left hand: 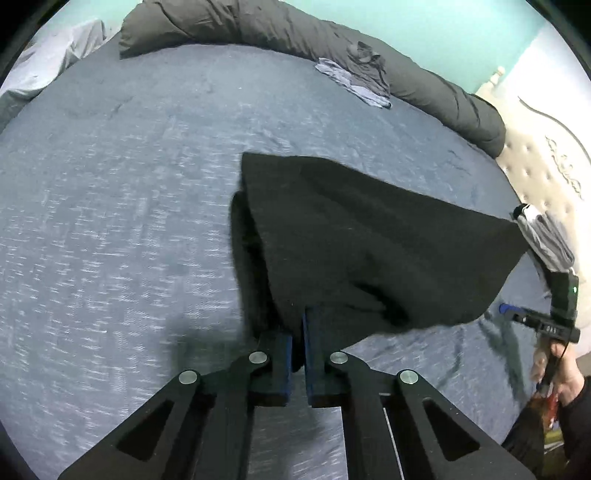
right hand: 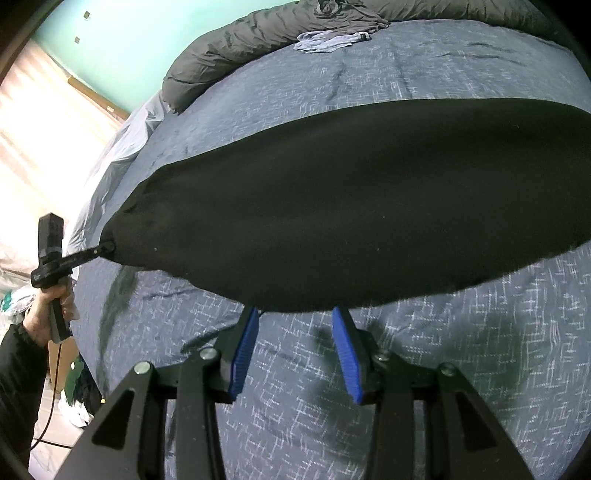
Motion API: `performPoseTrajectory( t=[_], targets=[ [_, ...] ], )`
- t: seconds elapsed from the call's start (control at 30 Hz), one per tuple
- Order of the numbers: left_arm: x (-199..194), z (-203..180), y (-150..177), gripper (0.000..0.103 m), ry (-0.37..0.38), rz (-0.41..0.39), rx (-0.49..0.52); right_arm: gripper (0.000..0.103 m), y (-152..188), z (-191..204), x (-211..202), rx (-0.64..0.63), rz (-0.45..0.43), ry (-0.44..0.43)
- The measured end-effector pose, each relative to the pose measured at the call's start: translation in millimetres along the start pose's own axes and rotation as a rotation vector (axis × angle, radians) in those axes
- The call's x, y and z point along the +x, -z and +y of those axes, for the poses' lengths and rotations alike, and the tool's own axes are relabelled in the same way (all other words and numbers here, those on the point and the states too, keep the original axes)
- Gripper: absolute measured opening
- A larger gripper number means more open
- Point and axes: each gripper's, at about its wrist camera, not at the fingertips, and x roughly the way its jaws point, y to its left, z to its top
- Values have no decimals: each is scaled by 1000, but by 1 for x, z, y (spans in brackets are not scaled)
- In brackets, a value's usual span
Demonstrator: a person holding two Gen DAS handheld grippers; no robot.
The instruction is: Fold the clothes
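Note:
A black garment (left hand: pixel 369 240) lies spread across the blue bed sheet (left hand: pixel 129 184). My left gripper (left hand: pixel 301 314) is shut on its near edge, and the cloth bunches and rises around the fingers. Seen from the right wrist, the left gripper (right hand: pixel 105 254) pinches the left corner of the garment (right hand: pixel 351 203), which is lifted there. My right gripper (right hand: pixel 295 312) stands open, its blue pads (right hand: pixel 245 350) spread apart and its tips just under the garment's near edge. Only sheet (right hand: pixel 406 369) shows between its fingers. In the left wrist view the right gripper (left hand: pixel 504 308) points at the garment's right side.
A rolled dark grey duvet (left hand: pixel 277 29) runs along the bed's far side, with a small pile of grey and blue clothes (left hand: pixel 358 77) against it. A tufted headboard (left hand: pixel 546 155) stands at the right. A grey and white item (left hand: pixel 543 236) sits by the garment's right corner.

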Motion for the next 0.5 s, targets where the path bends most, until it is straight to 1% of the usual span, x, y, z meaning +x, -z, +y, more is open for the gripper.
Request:
performPoseTrajectory(
  t=[0.13, 0.3, 0.4, 0.43, 0.5],
  targets=[
    [5, 11, 9, 4, 3, 25, 9, 42, -1, 1, 0, -5, 2, 1],
    [12, 15, 13, 5, 4, 50, 14, 42, -1, -2, -2, 0, 5, 9],
    [12, 12, 16, 7, -2, 62, 34, 42, -3, -4, -3, 9, 3, 12],
    [11, 11, 17, 11, -10, 59, 41, 42, -3, -4, -3, 10, 2, 11],
    [4, 15, 22, 11, -18, 58, 19, 42, -5, -2, -2, 7, 3, 4]
  ],
)
